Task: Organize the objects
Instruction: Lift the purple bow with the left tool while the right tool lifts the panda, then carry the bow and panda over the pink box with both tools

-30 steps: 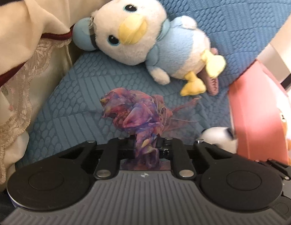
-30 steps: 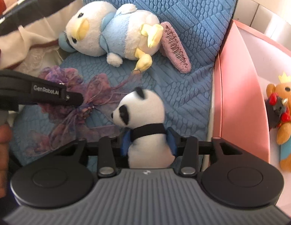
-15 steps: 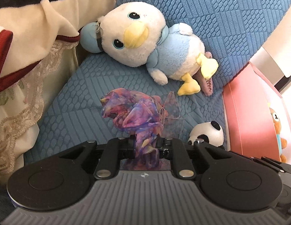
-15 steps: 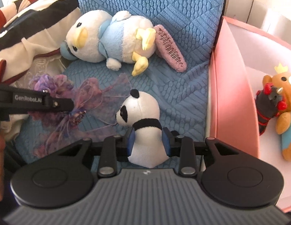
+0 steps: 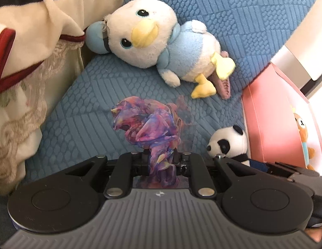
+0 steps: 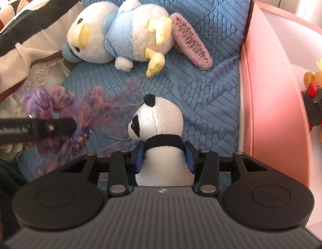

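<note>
**Two toys held over a blue quilted cushion**

Striped, lace-edged blankets (image 5: 26,47) lined the blue cushion's (image 5: 88,95) left edge. The left gripper (image 5: 162,161) pinched a purple scarf (image 5: 148,128); the right gripper (image 6: 164,158) clamped a panda plush (image 6: 159,120). A penguin plush (image 6: 119,35) and comb (image 6: 191,41) lay at the back; a pink bin (image 6: 271,95) stood right.

The scarf (image 5: 152,132) is mottled purple, pink and blue. The panda (image 6: 159,122) is white with black ears, eye patches and a black band round its neck. The bird toy (image 5: 161,41) is white and pale blue, with a yellow beak and yellow feet. Beside it lies a dusty pink comb (image 6: 192,41). The cushion (image 5: 233,20) is blue, quilted in a scale-like pattern. The bin (image 6: 271,95) is pink (white inside), holding an orange bear (image 6: 318,103). The blanket (image 5: 26,31) is cream with black stripes and dark red trim.
</note>
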